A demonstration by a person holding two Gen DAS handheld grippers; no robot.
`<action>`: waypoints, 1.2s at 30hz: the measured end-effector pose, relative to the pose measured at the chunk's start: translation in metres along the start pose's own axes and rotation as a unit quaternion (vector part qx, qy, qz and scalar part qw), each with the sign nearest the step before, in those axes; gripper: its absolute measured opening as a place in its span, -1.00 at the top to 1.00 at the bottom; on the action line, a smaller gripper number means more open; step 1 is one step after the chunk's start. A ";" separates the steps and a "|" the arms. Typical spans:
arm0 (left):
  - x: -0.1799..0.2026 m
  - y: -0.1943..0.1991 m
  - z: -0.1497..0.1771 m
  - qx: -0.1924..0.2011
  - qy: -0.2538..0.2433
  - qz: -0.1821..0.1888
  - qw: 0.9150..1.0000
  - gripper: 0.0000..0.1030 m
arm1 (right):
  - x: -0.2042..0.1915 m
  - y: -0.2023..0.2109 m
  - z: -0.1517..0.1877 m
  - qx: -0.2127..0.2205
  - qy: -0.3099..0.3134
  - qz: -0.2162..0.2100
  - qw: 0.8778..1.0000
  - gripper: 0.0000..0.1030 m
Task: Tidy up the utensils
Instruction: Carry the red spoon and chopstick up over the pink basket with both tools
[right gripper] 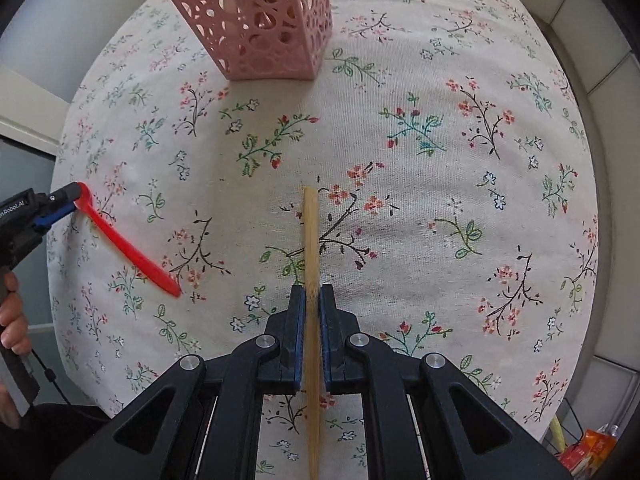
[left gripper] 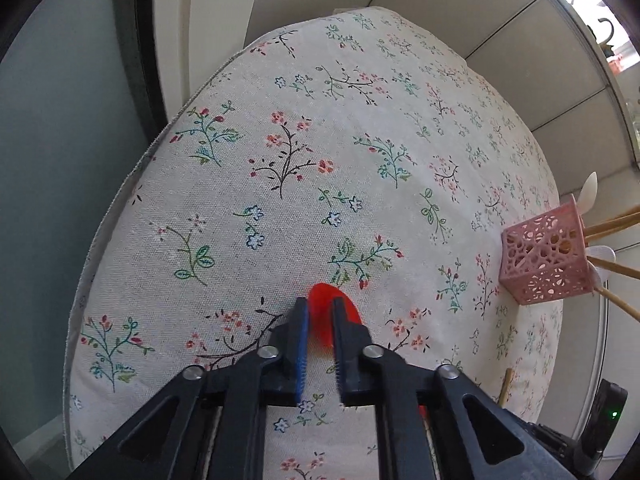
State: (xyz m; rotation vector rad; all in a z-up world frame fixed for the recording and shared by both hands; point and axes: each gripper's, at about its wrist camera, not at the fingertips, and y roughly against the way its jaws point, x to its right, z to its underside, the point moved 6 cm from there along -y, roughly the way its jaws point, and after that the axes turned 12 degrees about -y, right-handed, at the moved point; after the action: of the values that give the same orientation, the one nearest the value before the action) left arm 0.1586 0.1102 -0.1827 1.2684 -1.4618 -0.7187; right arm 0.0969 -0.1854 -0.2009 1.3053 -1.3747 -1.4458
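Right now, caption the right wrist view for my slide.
Right gripper clamps a wooden chopstick over floral tablecloth, pink basket ahead.

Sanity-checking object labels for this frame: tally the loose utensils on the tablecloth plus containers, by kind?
Red plastic spoon: 1, its bowl end in the left gripper
Bamboo chopstick: 1, clamped in the right gripper
Pink lattice holder: 1, already holding several utensils, too cropped to count
Total: 3

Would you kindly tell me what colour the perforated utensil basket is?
The basket is pale pink, with a cut-out lattice pattern; it shows best in the right wrist view.
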 end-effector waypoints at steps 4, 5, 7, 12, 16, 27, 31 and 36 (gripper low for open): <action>0.009 0.009 -0.008 0.021 -0.027 -0.015 0.999 0.94 | 0.001 -0.001 -0.004 -0.011 -0.008 -0.011 1.000 0.84; 0.014 0.013 -0.010 0.026 -0.037 -0.017 0.999 0.94 | 0.001 -0.001 -0.007 -0.009 -0.007 -0.012 1.000 0.84; 0.021 0.021 -0.013 0.038 -0.056 -0.026 0.997 0.95 | 0.001 0.001 -0.015 -0.002 -0.008 -0.008 1.000 0.84; 0.032 0.030 -0.014 0.046 -0.085 -0.043 0.994 0.95 | -0.002 -0.004 -0.031 -0.009 -0.011 -0.004 1.000 0.83; 0.036 0.034 -0.013 0.048 -0.100 -0.052 0.992 0.95 | -0.009 -0.004 -0.041 -0.017 -0.002 0.004 1.000 0.65; 0.044 0.041 -0.013 0.057 -0.121 -0.065 0.989 0.95 | -0.016 -0.003 -0.053 0.007 0.027 0.043 0.999 0.86; 0.052 0.058 -0.015 0.085 -0.133 -0.069 0.985 0.97 | -0.016 0.018 -0.043 0.039 0.024 0.026 0.999 0.86; 0.075 0.103 -0.016 0.148 -0.165 -0.069 0.973 0.98 | -0.016 0.091 -0.025 0.127 0.029 -0.033 0.991 0.86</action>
State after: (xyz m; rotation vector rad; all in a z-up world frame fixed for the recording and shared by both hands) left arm 0.1453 0.0687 -0.0617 1.5443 -1.8149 -0.8561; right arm 0.1125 -0.1890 -0.1070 1.5538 -1.5265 -1.2967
